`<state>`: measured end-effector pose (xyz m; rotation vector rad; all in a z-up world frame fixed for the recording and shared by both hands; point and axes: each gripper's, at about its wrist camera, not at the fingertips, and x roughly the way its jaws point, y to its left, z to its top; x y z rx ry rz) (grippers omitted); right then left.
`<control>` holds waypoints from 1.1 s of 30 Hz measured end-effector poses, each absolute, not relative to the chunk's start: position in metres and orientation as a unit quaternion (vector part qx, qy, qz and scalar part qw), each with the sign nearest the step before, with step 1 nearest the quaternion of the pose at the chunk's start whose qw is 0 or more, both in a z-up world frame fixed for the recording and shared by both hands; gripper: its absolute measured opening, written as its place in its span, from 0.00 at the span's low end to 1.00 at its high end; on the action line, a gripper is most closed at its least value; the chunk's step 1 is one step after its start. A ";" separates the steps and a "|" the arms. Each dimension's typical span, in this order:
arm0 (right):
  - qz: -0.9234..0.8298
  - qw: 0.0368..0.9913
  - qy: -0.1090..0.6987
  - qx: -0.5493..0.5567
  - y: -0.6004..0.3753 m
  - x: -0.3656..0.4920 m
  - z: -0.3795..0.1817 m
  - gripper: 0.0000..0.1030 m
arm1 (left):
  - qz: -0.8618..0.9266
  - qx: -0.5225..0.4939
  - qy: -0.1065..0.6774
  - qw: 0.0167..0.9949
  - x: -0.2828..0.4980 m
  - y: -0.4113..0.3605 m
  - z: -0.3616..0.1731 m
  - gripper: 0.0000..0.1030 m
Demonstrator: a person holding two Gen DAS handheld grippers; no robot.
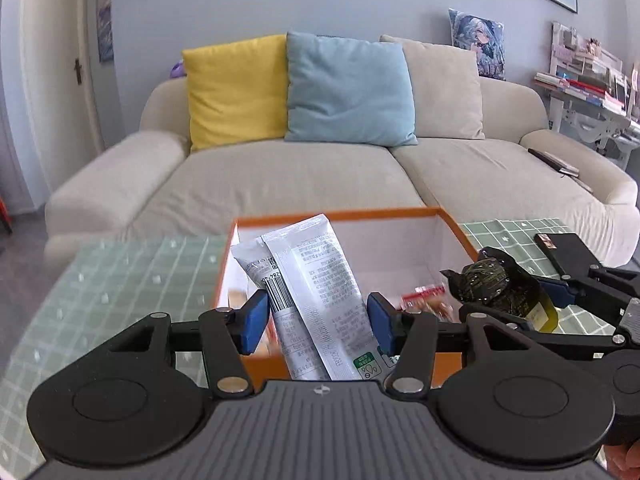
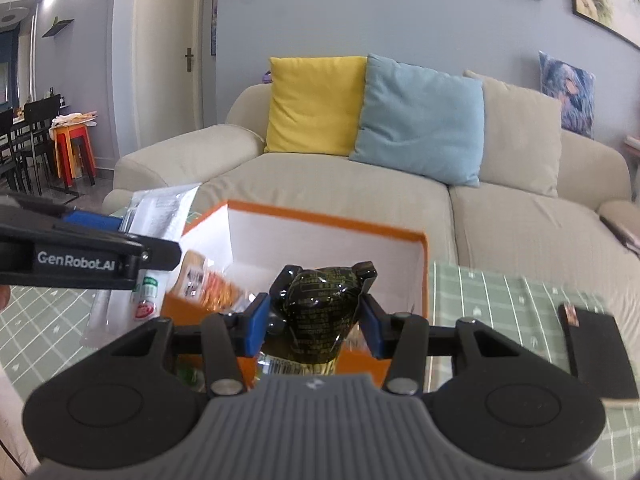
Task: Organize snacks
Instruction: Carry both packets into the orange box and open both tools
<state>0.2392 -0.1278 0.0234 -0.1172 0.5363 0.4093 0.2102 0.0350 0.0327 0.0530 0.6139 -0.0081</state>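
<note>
My left gripper (image 1: 319, 322) is shut on two white and silver snack packets (image 1: 316, 276), held upright above the near wall of an orange box (image 1: 340, 213) with a white inside. My right gripper (image 2: 313, 328) is shut on a dark green, shiny snack packet (image 2: 320, 304), held over the same orange box (image 2: 320, 216). In the left wrist view the right gripper (image 1: 516, 304) and its dark packet (image 1: 496, 284) hang at the box's right side. In the right wrist view the left gripper (image 2: 132, 236) reaches in from the left with the white packets (image 2: 160, 212). Orange and red snack packs (image 2: 208, 284) lie inside the box.
The box stands on a table with a green checked cloth (image 1: 120, 280). A flat black object (image 2: 596, 352) lies on the cloth to the right of the box. Behind the table is a beige sofa (image 1: 280, 176) with yellow, blue and beige cushions.
</note>
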 end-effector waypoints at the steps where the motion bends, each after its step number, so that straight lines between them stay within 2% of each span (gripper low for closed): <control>1: 0.201 0.942 0.264 -0.060 -0.125 0.246 0.025 0.45 | -0.005 0.034 0.301 0.953 0.215 0.034 0.034 0.59; 8: 0.200 0.934 0.277 -0.106 -0.105 0.289 0.025 0.45 | 0.000 0.077 0.306 0.949 0.256 0.034 0.031 0.59; 18: 0.189 0.907 0.328 -0.184 -0.070 0.341 -0.012 0.45 | 0.017 0.085 0.366 0.927 0.313 0.049 -0.014 0.59; 33: 0.180 0.881 0.367 -0.240 -0.049 0.373 -0.042 0.47 | 0.048 0.111 0.431 0.894 0.338 0.057 -0.049 0.60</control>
